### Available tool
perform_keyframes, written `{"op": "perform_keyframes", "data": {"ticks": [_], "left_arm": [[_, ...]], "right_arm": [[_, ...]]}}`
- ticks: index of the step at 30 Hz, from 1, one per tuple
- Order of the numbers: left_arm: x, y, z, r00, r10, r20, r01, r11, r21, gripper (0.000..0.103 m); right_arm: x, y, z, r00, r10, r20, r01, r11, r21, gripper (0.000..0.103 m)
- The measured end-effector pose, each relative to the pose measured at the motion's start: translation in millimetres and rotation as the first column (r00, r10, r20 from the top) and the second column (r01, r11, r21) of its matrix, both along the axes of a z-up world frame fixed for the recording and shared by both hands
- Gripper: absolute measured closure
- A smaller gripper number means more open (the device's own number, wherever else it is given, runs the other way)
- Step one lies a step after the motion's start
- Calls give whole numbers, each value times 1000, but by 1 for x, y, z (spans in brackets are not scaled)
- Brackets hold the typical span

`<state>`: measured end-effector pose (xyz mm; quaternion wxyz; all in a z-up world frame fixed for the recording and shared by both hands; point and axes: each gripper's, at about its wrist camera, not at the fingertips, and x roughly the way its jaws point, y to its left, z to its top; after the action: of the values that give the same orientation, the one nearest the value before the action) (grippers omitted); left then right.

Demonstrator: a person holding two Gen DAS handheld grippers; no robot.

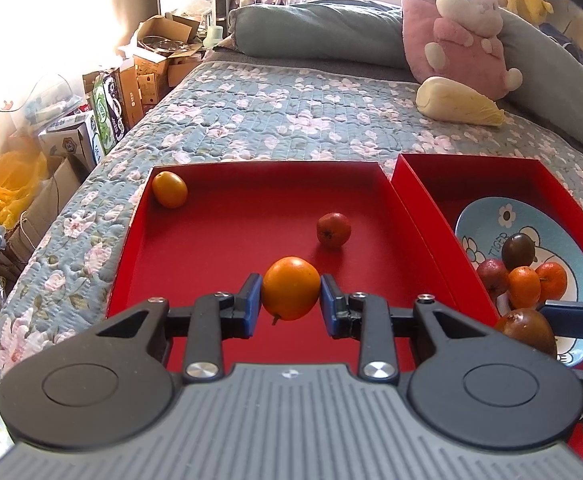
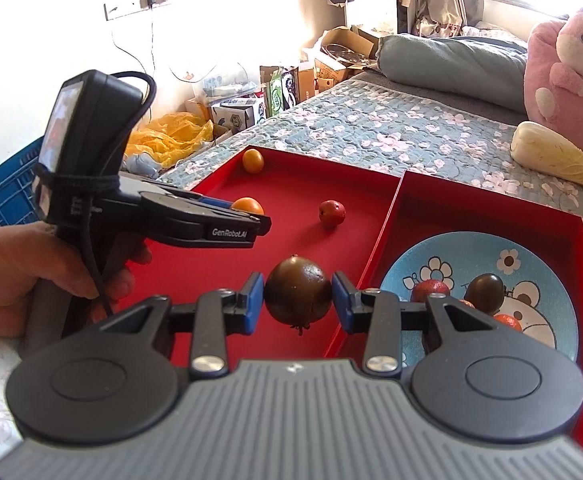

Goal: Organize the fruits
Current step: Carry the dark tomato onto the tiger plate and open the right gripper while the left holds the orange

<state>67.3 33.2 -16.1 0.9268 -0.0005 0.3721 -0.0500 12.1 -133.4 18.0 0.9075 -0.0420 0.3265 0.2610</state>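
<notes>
My left gripper (image 1: 290,294) is shut on an orange (image 1: 290,293) and holds it above the left red tray (image 1: 219,248). In that tray lie a small orange kumquat (image 1: 169,189) at the far left corner and a small red fruit (image 1: 333,229). My right gripper (image 2: 298,295) is shut on a dark brown fruit (image 2: 298,294), held over the left tray's right side. The right red tray (image 2: 471,216) holds a blue cartoon plate (image 2: 531,264) with several fruits: a dark one (image 2: 486,287), red and orange ones.
The trays lie on a floral quilt (image 1: 275,116). A pink plush rabbit (image 1: 463,28), a cabbage-shaped toy (image 1: 457,102) and grey pillows are at the back. Cardboard boxes (image 1: 147,68) and a yellow bag (image 1: 7,184) stand off the bed's left side.
</notes>
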Motion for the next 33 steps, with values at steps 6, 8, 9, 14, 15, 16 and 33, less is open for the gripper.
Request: {"op": "perform_keyframes", "data": {"ticks": [6,8,9,14,15,16,33], "left_arm": [[-1,-3,-1,1000,-9,-2,9,1000,2,67],[-1,-4,-1,1000,-17,-1,17,1000,6,67],[-1,-5,-1,1000,-20,1,20,1000,7,67],[-1,-5,-1,1000,-25,0,25,1000,9,67],[-2,-5,-1,1000,-26,0,26,1000,9,67],[-1,-5,-2,1000,-27,-1,27,1000,9,67],[0,-8,-4,999,-48,-6,48,999,10,67]], "right_arm": [[-2,-5,1,1000,-6,2,6,1000,14,63],[-2,-8,1,1000,-13,2,12,1000,15,63],[-3,-9,1,1000,-17,2,17,1000,16,63],[-2,-21,1,999,-51,4,50,998,27,63],[-2,-24,1,998,-57,5,57,998,27,63],[-2,-27,1,998,-65,5,65,998,26,63],[15,-112,-22,936,-351,-6,351,936,-21,62]]}}
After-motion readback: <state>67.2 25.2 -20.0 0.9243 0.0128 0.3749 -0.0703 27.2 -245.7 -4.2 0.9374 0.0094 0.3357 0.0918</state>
